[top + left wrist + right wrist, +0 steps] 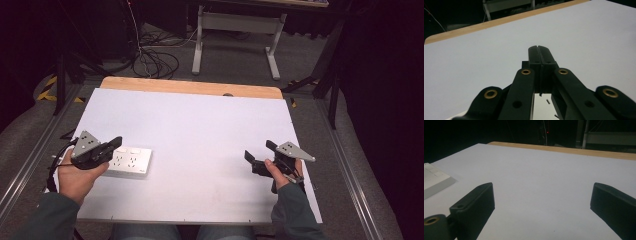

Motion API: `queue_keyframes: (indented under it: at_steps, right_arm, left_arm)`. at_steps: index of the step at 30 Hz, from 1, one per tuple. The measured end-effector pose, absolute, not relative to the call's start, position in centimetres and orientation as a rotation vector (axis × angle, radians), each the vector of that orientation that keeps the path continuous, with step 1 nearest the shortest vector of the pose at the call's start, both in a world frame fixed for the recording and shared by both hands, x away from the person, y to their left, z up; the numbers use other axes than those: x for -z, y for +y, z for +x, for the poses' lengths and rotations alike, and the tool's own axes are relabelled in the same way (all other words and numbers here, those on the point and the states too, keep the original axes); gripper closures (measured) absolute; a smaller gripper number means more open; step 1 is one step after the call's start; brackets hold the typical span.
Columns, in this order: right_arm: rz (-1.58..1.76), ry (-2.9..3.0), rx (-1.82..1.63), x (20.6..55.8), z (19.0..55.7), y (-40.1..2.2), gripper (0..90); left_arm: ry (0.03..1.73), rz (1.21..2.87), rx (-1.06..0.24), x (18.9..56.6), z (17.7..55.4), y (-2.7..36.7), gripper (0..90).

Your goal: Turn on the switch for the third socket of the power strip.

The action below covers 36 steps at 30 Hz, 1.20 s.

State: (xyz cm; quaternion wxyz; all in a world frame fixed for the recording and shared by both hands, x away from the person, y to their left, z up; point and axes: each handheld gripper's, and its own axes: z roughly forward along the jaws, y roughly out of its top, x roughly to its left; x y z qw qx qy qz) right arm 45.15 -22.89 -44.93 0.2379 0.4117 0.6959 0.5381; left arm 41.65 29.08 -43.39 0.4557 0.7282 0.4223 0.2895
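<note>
A white power strip (130,160) with several sockets lies flat on the white table (200,125) at the left. My left gripper (117,141) hovers over the strip's left end, jaws shut with nothing between them; in the left gripper view the two pads (539,56) press together over the bare table. A corner of the strip (544,105) shows under the jaws. My right gripper (259,150) rests at the right side of the table, its jaws open wide and empty. The right gripper view catches the strip (434,181) at its left edge.
The white sheet has a wooden strip (190,87) along the far edge. Behind the table stand a white desk frame (235,30) and loose cables (150,60) on the floor. Metal rails (345,165) run along both sides of the table.
</note>
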Motion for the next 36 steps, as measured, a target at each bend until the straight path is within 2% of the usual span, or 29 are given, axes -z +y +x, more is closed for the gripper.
queue_keyframes:
  at_steps: [36]
  right_arm:
    - [1.113,1.920,-1.449,45.0,45.2,-22.8,6.6]
  left_arm:
    - [1.042,2.077,-0.697,45.3,44.3,26.0,89.8]
